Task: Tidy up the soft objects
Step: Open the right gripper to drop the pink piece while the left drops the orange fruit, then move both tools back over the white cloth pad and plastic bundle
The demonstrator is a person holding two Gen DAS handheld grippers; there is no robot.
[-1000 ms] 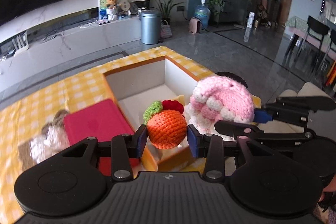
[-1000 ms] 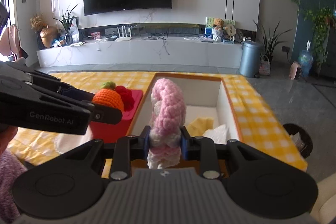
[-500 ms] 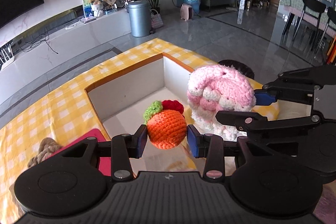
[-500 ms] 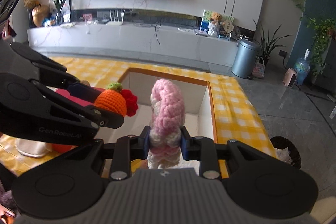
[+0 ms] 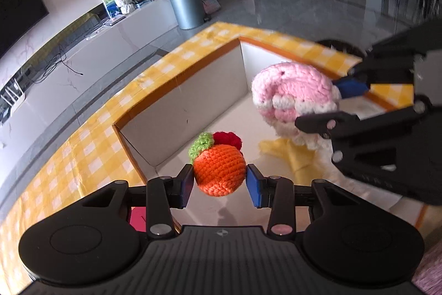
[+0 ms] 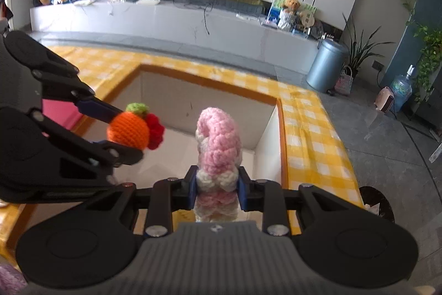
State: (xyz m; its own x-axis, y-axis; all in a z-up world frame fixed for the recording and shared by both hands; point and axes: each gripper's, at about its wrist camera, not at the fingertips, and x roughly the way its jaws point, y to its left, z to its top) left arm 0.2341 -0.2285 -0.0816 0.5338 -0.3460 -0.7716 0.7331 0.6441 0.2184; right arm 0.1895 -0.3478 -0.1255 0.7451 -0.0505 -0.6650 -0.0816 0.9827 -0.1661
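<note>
Left gripper (image 5: 219,182) jaws held an orange toy (image 5: 219,170), right gripper (image 6: 216,189) jaws gripped a pink toy (image 6: 218,145), both above the open box (image 5: 190,104), yellow cloth (image 5: 287,156) inside

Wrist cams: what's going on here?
A person holds a gripper in each hand. The left gripper is shut on a crocheted orange; the right gripper is shut on a pink-and-white crochet piece. Both hang over the open white box set in the yellow checked tabletop, with nothing released yet.
</note>
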